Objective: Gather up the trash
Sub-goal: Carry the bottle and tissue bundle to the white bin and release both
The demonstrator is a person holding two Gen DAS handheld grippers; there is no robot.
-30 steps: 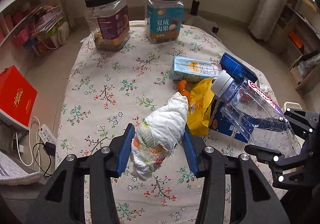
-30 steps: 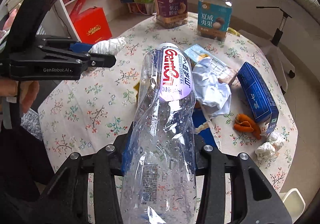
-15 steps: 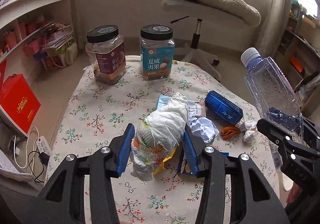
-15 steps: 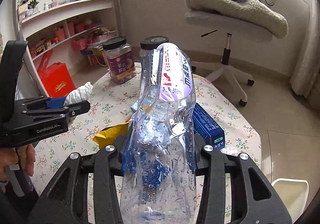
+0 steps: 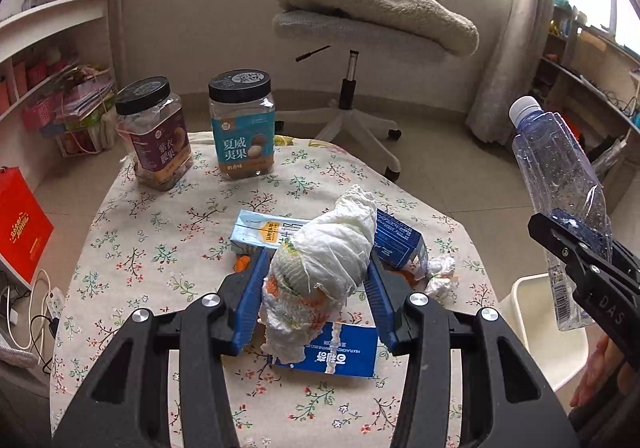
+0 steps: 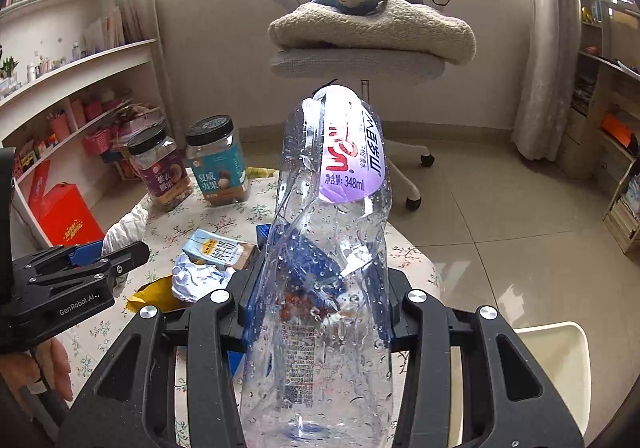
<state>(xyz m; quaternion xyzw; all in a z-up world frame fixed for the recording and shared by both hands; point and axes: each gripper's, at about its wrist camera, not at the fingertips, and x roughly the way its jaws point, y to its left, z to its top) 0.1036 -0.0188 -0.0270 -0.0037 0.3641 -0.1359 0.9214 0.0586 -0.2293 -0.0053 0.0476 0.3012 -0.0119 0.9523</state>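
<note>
The left tool (image 5: 316, 304) has its blue pads closed against a crumpled white paper wad (image 5: 320, 272), a bulky twisted bundle with orange staining near its lower end, held up above the tabletop (image 5: 132, 248). The right tool (image 6: 318, 304) is clamped on a clear plastic bottle (image 6: 332, 248), crushed and creased, beaded inside with water droplets, its white cap pointing up and away; it too is raised clear of the tabletop. The bottle's purple-and-white label carries red lettering and reads "348ml". On the floral cloth below lie more scraps: a light blue carton (image 5: 266, 234) on its side, a dark blue box (image 5: 398, 240) beside it, a blue packet with white writing (image 5: 340, 356) partly hidden beneath the wad, a small crumpled tissue (image 5: 440, 272), a ball of white paper (image 6: 198, 276) and a yellow wrapper (image 6: 154, 298). At the far edge stand two black-lidded clear jars: the purple-labelled jar (image 5: 154, 135) holds brownish snacks, and the teal-labelled jar (image 5: 243, 125), printed "夏威夷果", shows nuts at its base. A white bin (image 5: 540, 328) sits off the right edge of the tabletop, just under the bottle; its contents cannot be seen. The left tool's side is marked "GenRobot.AI".
</note>
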